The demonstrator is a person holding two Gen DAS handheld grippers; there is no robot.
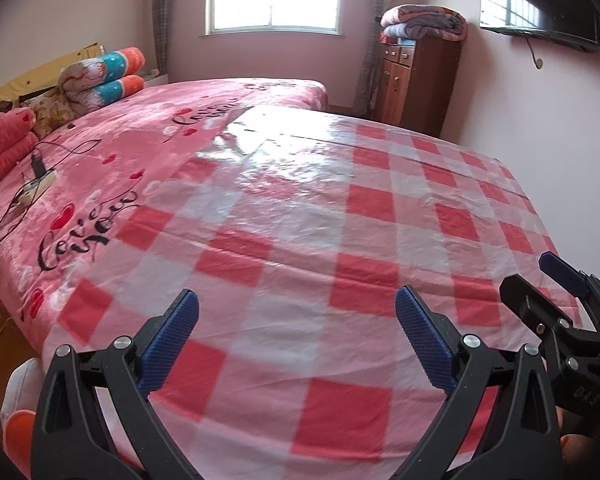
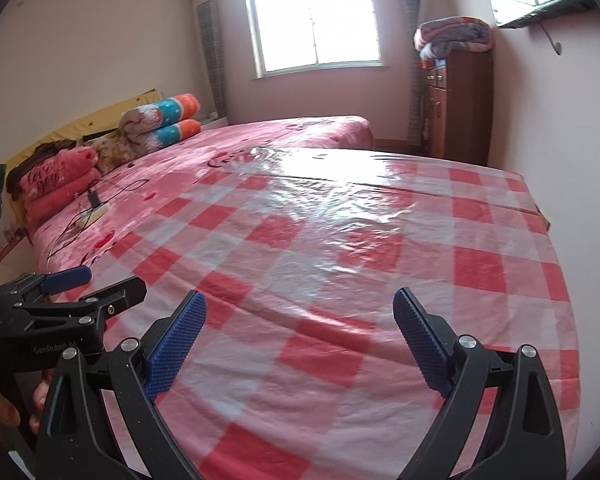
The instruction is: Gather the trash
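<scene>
My left gripper [image 1: 296,312] is open and empty, held above the near part of a table covered with a red-and-white checked plastic cloth [image 1: 340,240]. My right gripper [image 2: 300,312] is open and empty over the same cloth [image 2: 340,260]. The right gripper also shows at the right edge of the left wrist view [image 1: 540,280], open. The left gripper shows at the left edge of the right wrist view [image 2: 100,280], open. No trash item shows on the cloth in either view.
A bed with a pink "Love you" blanket [image 1: 120,152] lies left of and behind the table, with a power strip and cable [image 1: 40,184] on it. Rolled quilts [image 1: 108,72] sit at its head. A wooden cabinet [image 1: 416,80] stands at the back right, a TV [image 1: 540,4] on the wall.
</scene>
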